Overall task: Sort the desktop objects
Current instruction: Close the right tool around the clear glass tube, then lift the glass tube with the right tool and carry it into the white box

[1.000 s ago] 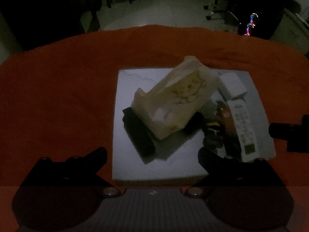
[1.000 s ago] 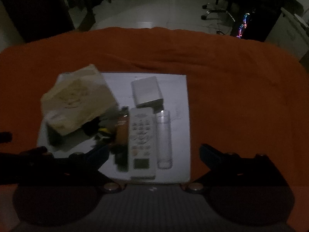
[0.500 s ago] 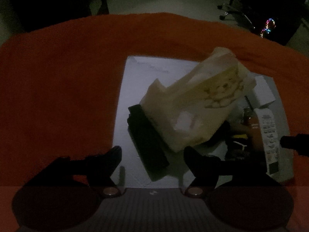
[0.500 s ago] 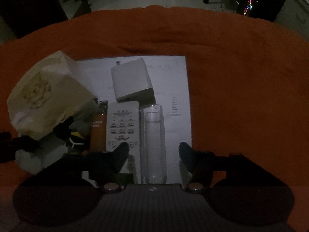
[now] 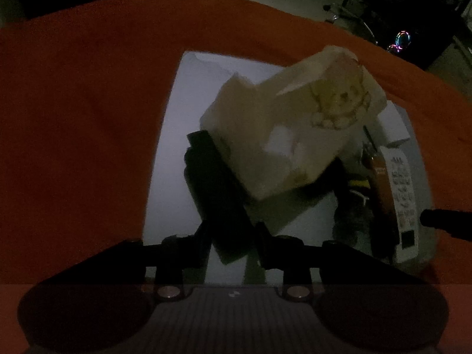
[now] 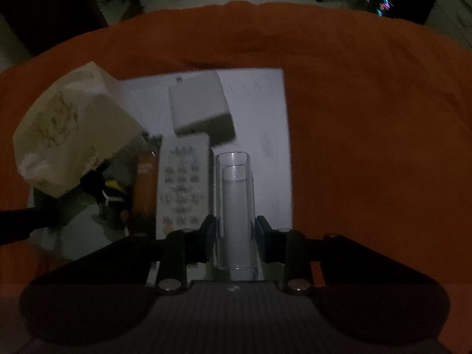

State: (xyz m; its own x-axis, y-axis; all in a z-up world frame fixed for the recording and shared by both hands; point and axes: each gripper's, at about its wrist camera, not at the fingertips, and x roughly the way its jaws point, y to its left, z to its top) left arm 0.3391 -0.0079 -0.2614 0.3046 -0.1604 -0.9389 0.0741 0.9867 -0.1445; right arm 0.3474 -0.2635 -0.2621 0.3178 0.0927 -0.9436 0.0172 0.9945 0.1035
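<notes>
- My left gripper (image 5: 231,237) has its jaws drawn in on the near end of a long black bar-shaped object (image 5: 215,194); both pads sit against its sides, though the dim light keeps me from being sure of the contact.
- That black object lies on the white board (image 5: 165,153), running away from me, its far end tucked under the cream tissue pack (image 5: 295,135) that leans over it.
- Right of the pack I see a dark clutter with a yellow patch (image 5: 358,184), an orange-brown item (image 5: 379,171) and the white remote (image 5: 402,197), side by side.
- My right gripper (image 6: 234,234) is clamped narrow on a clear glass tube (image 6: 234,203), which lies on the board pointing away from me, pads pressed to both its sides.
- Just left of the tube lies the remote (image 6: 183,183); beyond it sits a white box (image 6: 199,106).
- The tissue pack (image 6: 73,129) tilts at far left of the board.
- An orange cloth (image 6: 368,118) lies under everything.
</notes>
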